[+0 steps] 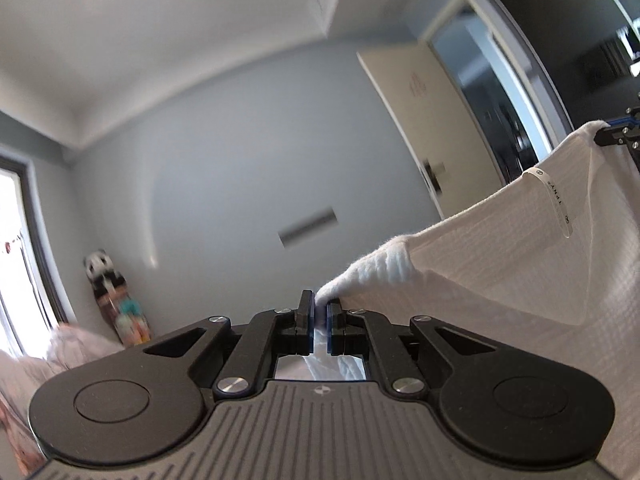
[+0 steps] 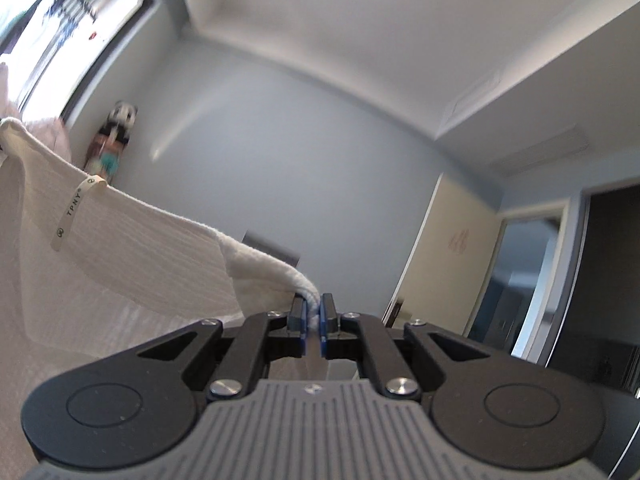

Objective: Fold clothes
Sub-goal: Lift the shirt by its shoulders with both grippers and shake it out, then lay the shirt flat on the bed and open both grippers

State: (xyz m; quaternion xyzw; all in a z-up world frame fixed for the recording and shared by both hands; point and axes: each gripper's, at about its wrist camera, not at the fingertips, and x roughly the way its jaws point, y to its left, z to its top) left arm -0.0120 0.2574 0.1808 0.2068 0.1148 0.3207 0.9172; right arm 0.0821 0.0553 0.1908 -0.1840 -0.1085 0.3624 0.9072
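Note:
A white textured garment (image 1: pixel 500 248) with a hanging loop label is held up in the air, stretched between both grippers. My left gripper (image 1: pixel 320 310) is shut on one top corner of it, the cloth running off to the right. In the left wrist view the right gripper (image 1: pixel 618 130) shows at the far right edge, clamped on the other corner. The right wrist view shows my right gripper (image 2: pixel 313 312) shut on its corner of the white garment (image 2: pixel 120 240), which runs off to the left. The lower part of the garment is hidden below both views.
Both cameras point upward at a pale blue wall (image 1: pixel 240 168) and white ceiling. An open cream door (image 2: pixel 440 256) and dark doorway stand to the right. A window (image 2: pixel 60 32) and a panda-topped board (image 1: pixel 116 300) are in the left corner. Pinkish bedding (image 1: pixel 72 344) lies low left.

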